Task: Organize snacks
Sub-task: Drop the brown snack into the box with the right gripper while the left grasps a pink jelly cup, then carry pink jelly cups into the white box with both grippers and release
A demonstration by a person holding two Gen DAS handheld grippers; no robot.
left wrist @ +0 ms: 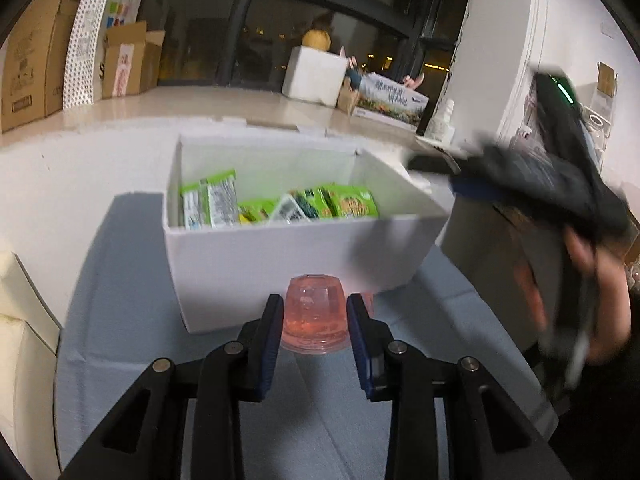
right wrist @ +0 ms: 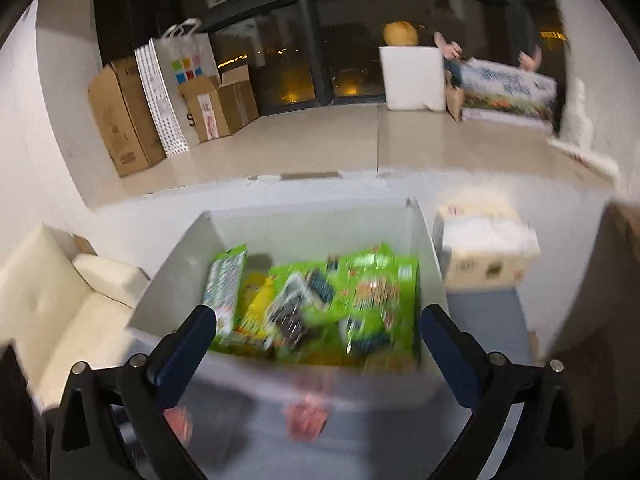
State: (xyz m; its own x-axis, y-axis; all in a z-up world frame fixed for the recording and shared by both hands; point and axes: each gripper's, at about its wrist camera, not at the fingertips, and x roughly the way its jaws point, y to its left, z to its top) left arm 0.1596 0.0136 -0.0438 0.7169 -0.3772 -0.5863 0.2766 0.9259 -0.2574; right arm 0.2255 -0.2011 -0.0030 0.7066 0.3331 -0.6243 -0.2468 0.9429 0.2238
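Worktop (left wrist: 120, 320) covered in pale grey-blue sheet, carrying one white open-topped box (left wrist: 280, 256) near its middle. Same box seen from above in right wrist view (right wrist: 428, 248), blurred. Inside box: green snack packets (left wrist: 352, 202), at least four countable in left view, one standing upright against left wall (left wrist: 210, 204), rest lying flat or leaning; exact total not readable through blur. One yellow packet (right wrist: 258, 296) among them, beside the upright green one. One smaller cream carton (right wrist: 486, 248) just beside box on its right side, apart from it. Left claw (left wrist: 315, 320) low in front of box, blue pads clenched on either side of one pink translucent jelly cup (left wrist: 314, 312), cup upside down, wide rim toward worktop, held in front of box's near wall, outside the box. Second pink shape just behind right pad of that claw, partly hidden; not identifiable for certain. Right claw (right wrist: 318, 332) above near edge of box, jaws spread wide, nothing between pads, packets visible below through the gap. Two blurred pink items (right wrist: 306, 420) and (right wrist: 178, 420) on worktop beneath right claw, outside box; probably further jelly cups, too smeared to confirm. Right claw also seen from left view as dark blurred shape (left wrist: 436, 172) over box's right corner, one hand (left wrist: 560, 300) behind it.
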